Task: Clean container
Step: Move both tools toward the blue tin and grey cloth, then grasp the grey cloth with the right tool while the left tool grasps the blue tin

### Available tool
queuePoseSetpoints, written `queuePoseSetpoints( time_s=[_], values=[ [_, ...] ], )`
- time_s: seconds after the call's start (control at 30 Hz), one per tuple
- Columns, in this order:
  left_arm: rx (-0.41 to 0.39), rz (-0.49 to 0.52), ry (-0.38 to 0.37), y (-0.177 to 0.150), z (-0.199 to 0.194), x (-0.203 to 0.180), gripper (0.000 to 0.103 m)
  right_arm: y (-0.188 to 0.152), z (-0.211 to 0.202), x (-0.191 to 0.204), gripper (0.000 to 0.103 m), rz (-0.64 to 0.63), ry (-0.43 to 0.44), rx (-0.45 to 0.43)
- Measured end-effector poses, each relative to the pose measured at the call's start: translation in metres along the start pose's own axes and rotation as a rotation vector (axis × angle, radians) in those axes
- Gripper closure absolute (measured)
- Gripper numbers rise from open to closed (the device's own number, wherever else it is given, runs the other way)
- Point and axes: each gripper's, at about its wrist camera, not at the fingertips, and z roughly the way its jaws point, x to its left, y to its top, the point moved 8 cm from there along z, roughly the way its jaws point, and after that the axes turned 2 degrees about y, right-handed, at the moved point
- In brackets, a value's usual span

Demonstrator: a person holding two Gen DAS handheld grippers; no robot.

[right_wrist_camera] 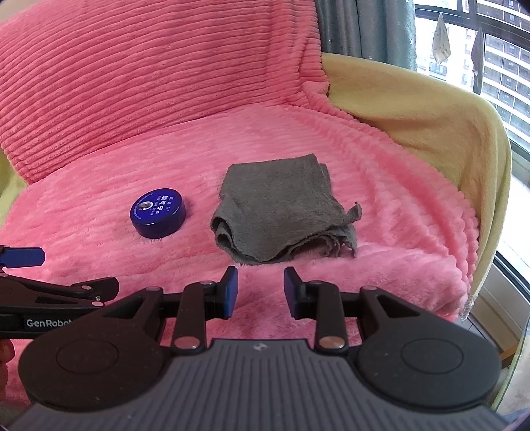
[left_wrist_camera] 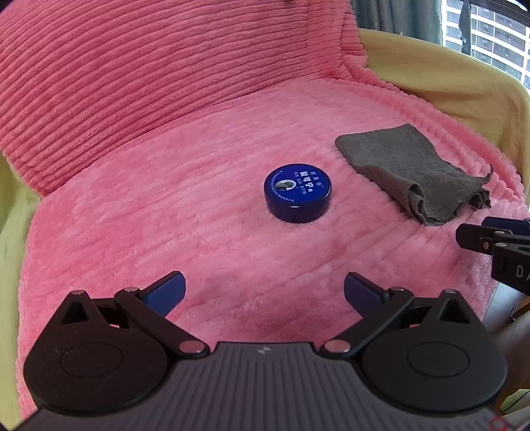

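- Currently, from my remote station, I see the left gripper (left_wrist_camera: 265, 291) hovering above the pink ribbed blanket (left_wrist_camera: 165, 215), its blue-padded fingers spread wide with nothing between them.
- Ahead of that gripper sits the container (left_wrist_camera: 297, 192), a small round blue tin with its lid on, lying flat on the blanket and touched by neither tool.
- Just to the tin's right, apart from it, lies the grey cloth (left_wrist_camera: 410, 169), loosely folded, its bunched edge facing my cameras.
- On my right wrist view, the right gripper (right_wrist_camera: 260, 288) hangs low over the blanket with its pads parted by a moderate gap, released and gripping nothing.
- From this side the cloth (right_wrist_camera: 281, 205) lies directly ahead of the right gripper, near its fingertips, while the tin (right_wrist_camera: 158, 212) rests further left.
- Behind both items a pink ribbed cushion (right_wrist_camera: 149, 73) leans upright against the yellow chair (right_wrist_camera: 430, 126).
- At far right, a window (right_wrist_camera: 497, 59) shows apartment blocks beside a grey-green curtain (right_wrist_camera: 364, 30).
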Motion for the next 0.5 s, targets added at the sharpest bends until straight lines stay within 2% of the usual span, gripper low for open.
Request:
queuePoseSetpoints(
  time_s=[0.23, 0.33, 0.5],
  values=[
    [0.005, 0.03, -0.017, 0.002, 0.002, -0.01, 0.0, -0.001, 0.0, -0.003, 0.076, 0.032, 0.03, 0.009],
    [0.0, 0.045, -0.015, 0.004, 0.001, -0.011, 0.0, 0.004, 0.003, 0.003, 0.076, 0.002, 0.037, 0.001],
    [-0.072, 0.101, 0.015, 0.019, -0.003, -0.002, 0.001, 0.013, 0.008, 0.013, 0.075, -0.058, 0.045, -0.017]
  ],
)
